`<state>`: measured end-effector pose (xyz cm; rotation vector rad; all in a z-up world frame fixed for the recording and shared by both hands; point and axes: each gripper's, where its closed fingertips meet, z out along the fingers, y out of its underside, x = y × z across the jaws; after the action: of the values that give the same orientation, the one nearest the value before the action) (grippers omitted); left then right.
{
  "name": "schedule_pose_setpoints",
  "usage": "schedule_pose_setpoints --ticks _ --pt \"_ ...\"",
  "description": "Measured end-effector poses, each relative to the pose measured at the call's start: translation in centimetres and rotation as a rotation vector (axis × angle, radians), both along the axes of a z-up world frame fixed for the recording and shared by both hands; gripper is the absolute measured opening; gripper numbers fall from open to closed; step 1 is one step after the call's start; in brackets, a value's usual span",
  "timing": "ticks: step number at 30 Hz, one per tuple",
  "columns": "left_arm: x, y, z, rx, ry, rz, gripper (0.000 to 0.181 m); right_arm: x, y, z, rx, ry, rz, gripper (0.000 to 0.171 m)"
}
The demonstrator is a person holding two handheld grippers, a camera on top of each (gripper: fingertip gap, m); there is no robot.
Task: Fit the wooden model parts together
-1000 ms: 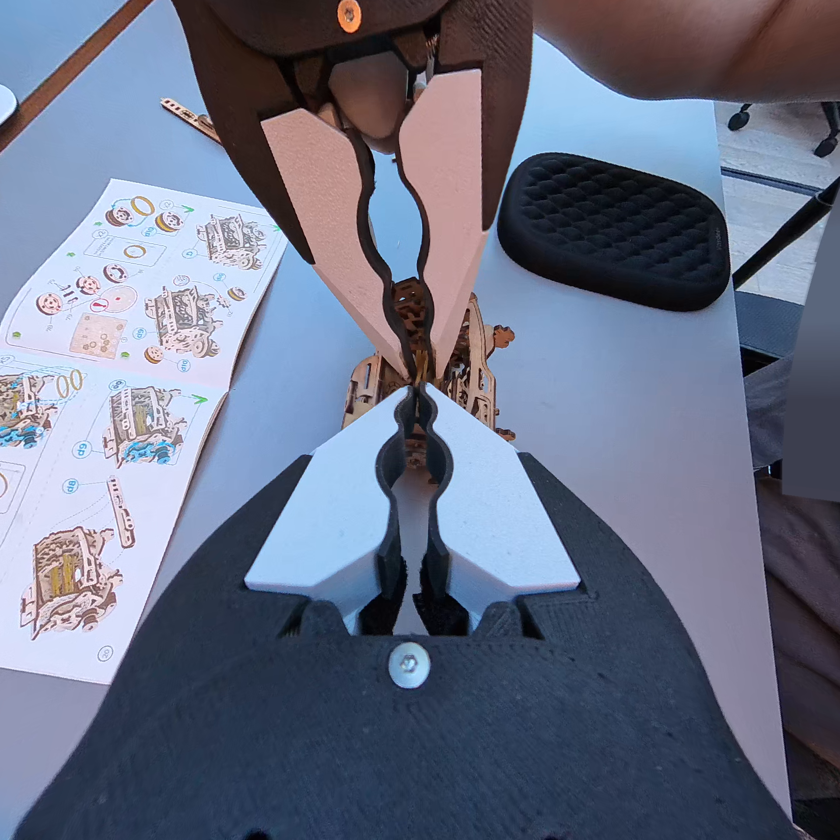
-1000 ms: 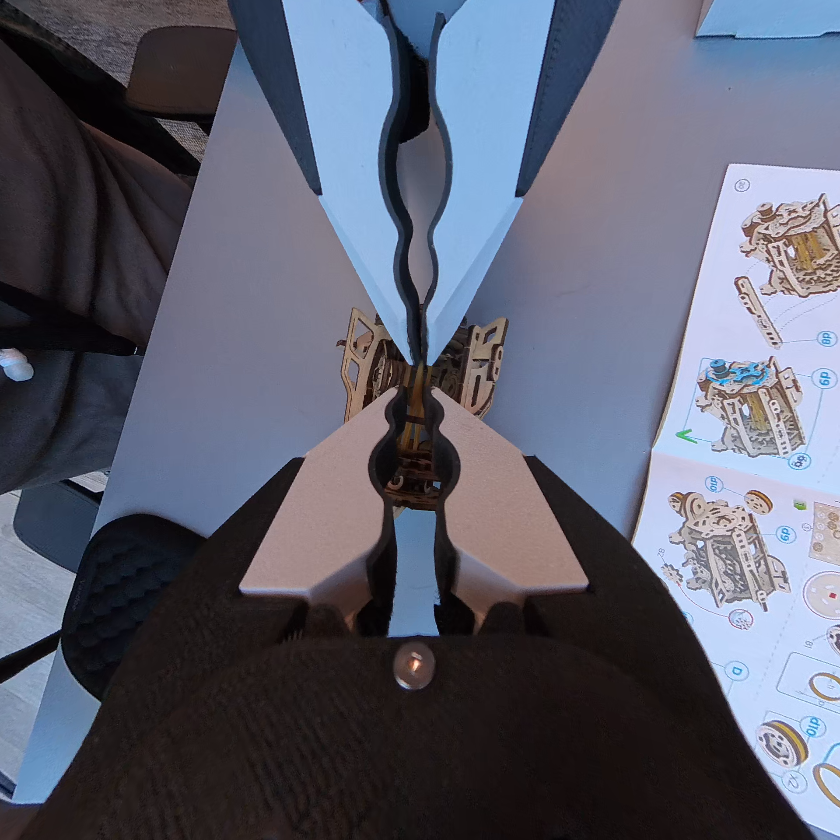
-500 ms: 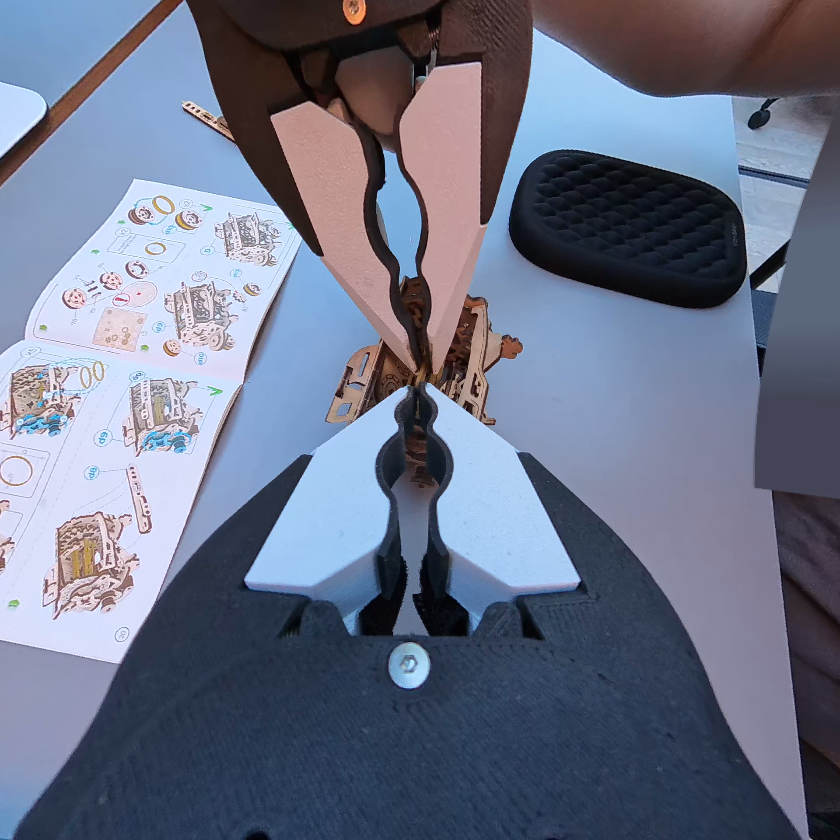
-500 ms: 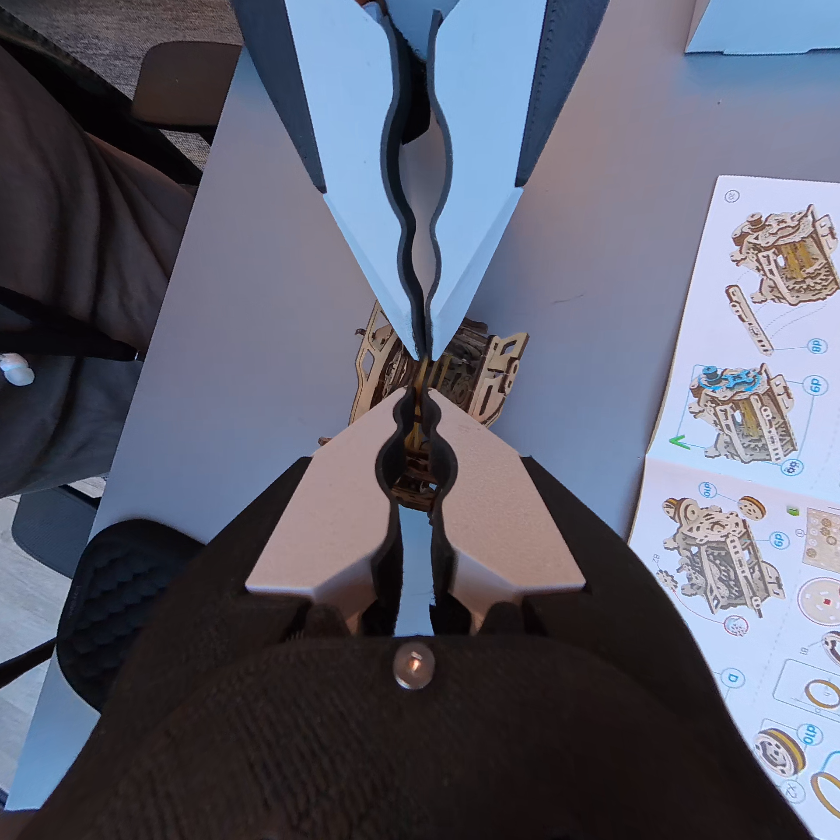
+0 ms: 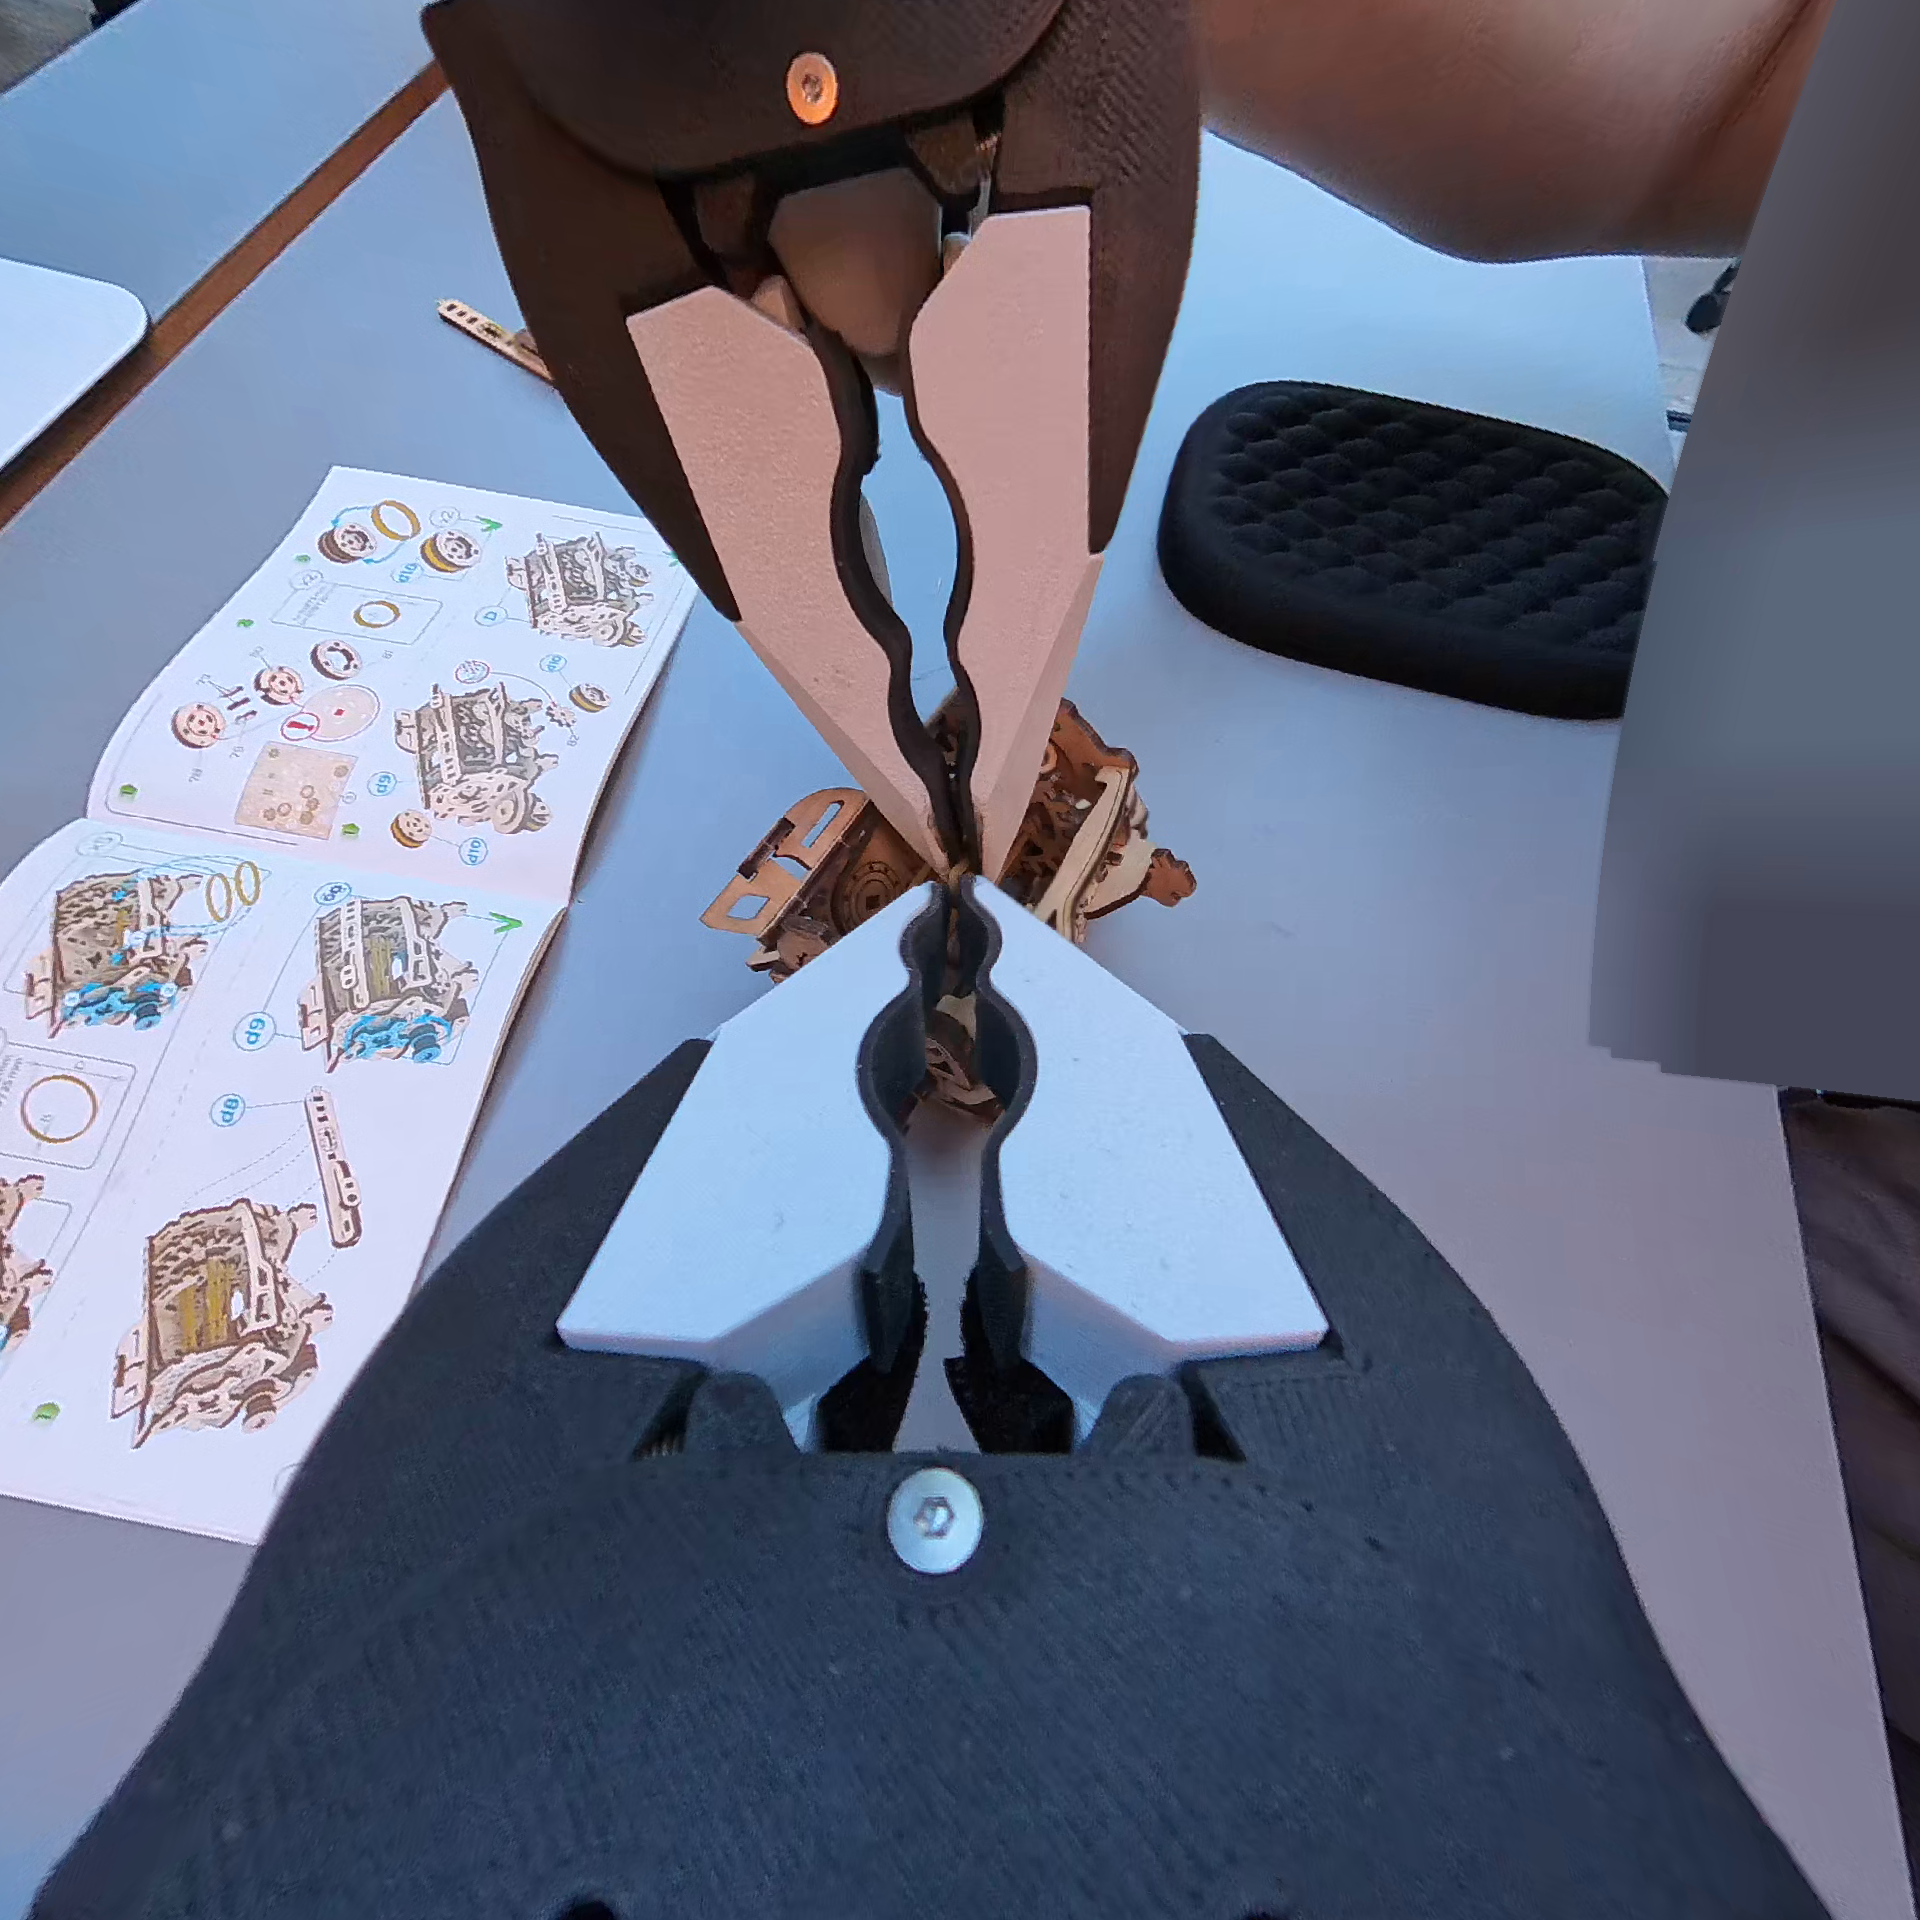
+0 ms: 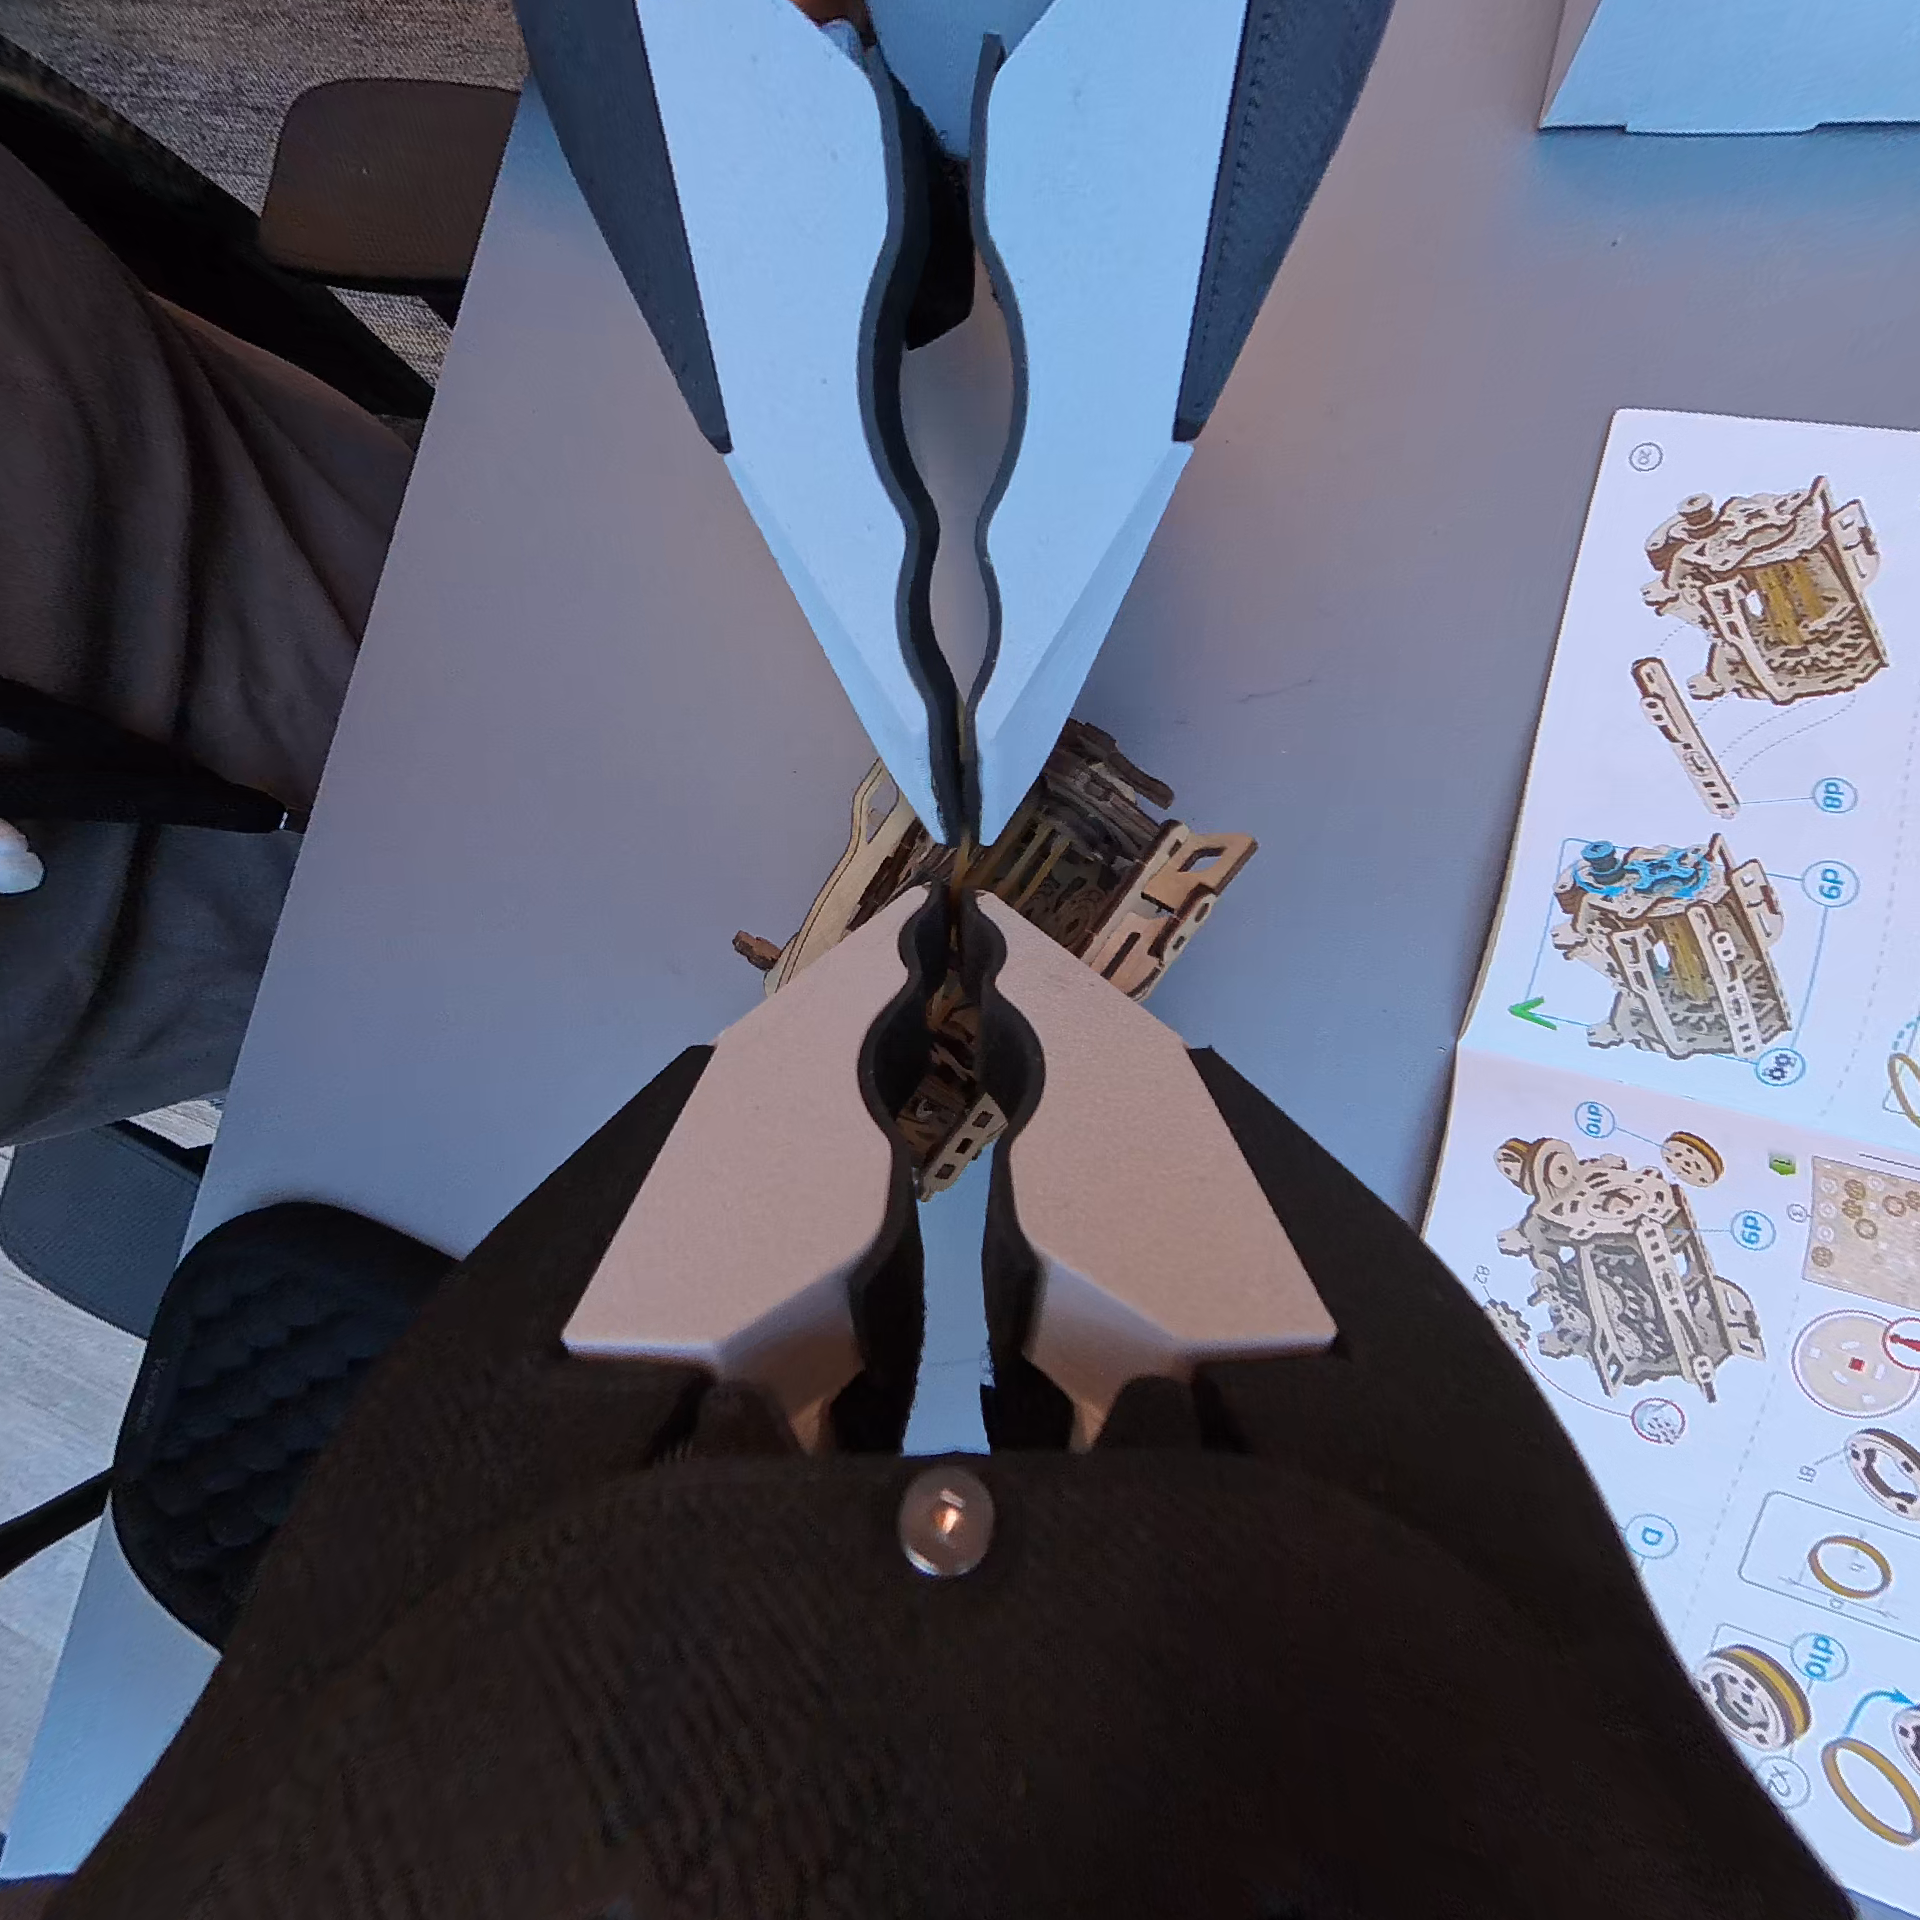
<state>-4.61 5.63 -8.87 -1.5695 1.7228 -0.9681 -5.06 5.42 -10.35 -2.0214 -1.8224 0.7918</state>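
Both grippers meet tip to tip over the wooden model (image 5: 1081, 831), which sits on the grey table (image 5: 1403, 1039) at centre frame. The left gripper (image 5: 954, 896) comes in from 6 o'clock in the left wrist view, the right gripper (image 5: 961, 857) from 12 o'clock. Each has its jaws pinched nearly together w/ only a sliver of gap, and both seem to be nipping one thin yellowish strand, prob. a rubber band (image 6: 961, 852), just above the model; can't tell how firmly. Risk, as I judge it: the strand is thin and under pull from 2 sides, so it could slip from either grip or snap back, and a sideways tug could drag or tip the light model, since nothing else pins it. Tips are so close they could also knock each other and lose the hold. Vs. 1 s ago: the model has swung round, its flat bracket end now pointing toward 9 o'clock in the left view, more skewed than before. The instruction booklet (image 5: 312, 883) at 9 o'clock and the black pad (image 5: 1413, 540) at 2 o'clock sit slightly shifted in frame. Grip widths look unchanged.
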Motion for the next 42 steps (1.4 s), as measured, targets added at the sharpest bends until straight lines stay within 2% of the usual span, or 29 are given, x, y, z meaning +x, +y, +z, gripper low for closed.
schedule_pose_setpoints --ticks 2,4,6,8,11,15,19,21,25,28,29,42 --pt "-0.1 0.5 0.2 0.039 -0.015 0.017 0.002 0.0 0.0 0.0 -0.003 -0.001 0.000 0.000" --pt "-0.3 1.2 1.1 0.092 -0.064 0.030 0.032 0.0 0.0 0.0 -0.003 -0.001 -0.001 0.000" --pt "-0.6 1.9 2.5 0.119 -0.150 0.024 0.052 0.0 0.0 0.0 -0.002 0.000 -0.002 0.000" --pt "-0.9 2.9 3.0 0.106 -0.199 0.019 0.083 0.0 -0.1 0.0 -0.001 -0.001 -0.003 0.000" --pt "-0.7 3.2 1.3 -0.010 -0.153 -0.057 0.103 0.0 -0.1 0.0 0.000 -0.002 -0.005 0.000" --pt "0.2 2.5 -0.9 -0.095 -0.106 -0.179 0.104 0.0 0.0 0.0 -0.005 0.001 -0.014 0.000" --pt "0.9 1.9 -2.6 -0.102 -0.051 -0.234 0.107 0.1 0.1 0.0 -0.002 -0.001 -0.021 0.000" --pt "1.1 1.5 -2.9 -0.110 -0.044 -0.255 0.100 0.1 0.1 0.0 -0.007 0.000 -0.021 0.000" --pt "1.2 0.3 -3.0 -0.165 -0.068 -0.308 0.080 0.2 0.3 0.0 -0.003 -0.007 -0.024 0.000" --pt "1.2 0.1 -2.9 -0.191 -0.093 -0.307 0.077 0.2 0.3 0.0 -0.009 -0.004 -0.026 0.000" --pt "1.1 -0.1 -2.9 -0.203 -0.097 -0.324 0.070 0.1 0.3 0.0 -0.007 -0.004 -0.030 0.000" --pt "1.4 -0.6 -3.0 -0.142 -0.119 -0.327 0.070 -0.4 0.5 0.1 0.000 -0.011 -0.042 0.000"
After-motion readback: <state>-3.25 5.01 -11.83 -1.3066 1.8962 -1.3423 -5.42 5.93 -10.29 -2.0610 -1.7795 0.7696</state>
